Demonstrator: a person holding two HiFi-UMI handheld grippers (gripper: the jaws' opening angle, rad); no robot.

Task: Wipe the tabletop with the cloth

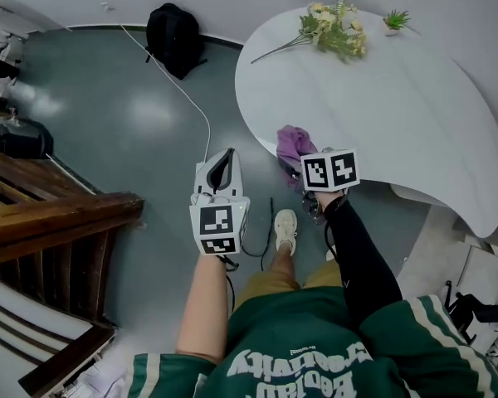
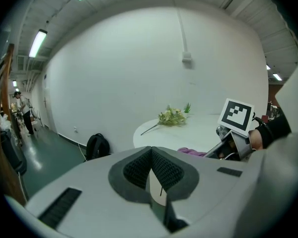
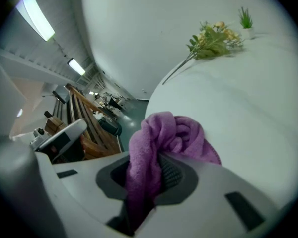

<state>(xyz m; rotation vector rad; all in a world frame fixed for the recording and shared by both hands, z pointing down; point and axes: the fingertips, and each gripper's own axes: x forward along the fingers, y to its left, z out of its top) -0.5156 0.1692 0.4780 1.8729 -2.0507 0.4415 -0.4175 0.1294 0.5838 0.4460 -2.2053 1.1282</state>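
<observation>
Far left in head view: wooden bench [image 1: 50,222], then a backpack [image 1: 173,36] on the floor w/ a cable [image 1: 191,98] running from it toward the person's feet.

L gripper [image 1: 224,162] hangs over the floor, well apart from the table [image 1: 415,114]. Its own view shows the pads [image 2: 139,170] closed tip to tip w/ nothing btwn them, so it's empty and idle. No job for it in this step, far as I can judge.

R gripper [image 1: 305,162] is at the table's near-left edge, jaws clenched on the cloth [image 1: 292,143]. In R gripper view the purple cloth [image 3: 169,135] is pinched mid-fold, a bunched wad sticking out ahead of the jaws and a tail hanging down btwn them. The wad sits right at the rim of the tabletop. Can't tell if it's pressing on the surface or just above it.

Right of that: bare white top, then flowers [image 1: 336,30] and a small plant [image 1: 396,19] at the far edge.

Step, as I read it: start of the wipe, cloth just at the table's edge, most of the top not covered yet.

Next move prob. needs:
- tilt R gripper down so the wad bears on the surface
- sweep from the near-left rim across to the right in passes
- keep the grip firm, since drag could pull the cloth out
- ease off near the flowers and plant, both light enough to get shoved
</observation>
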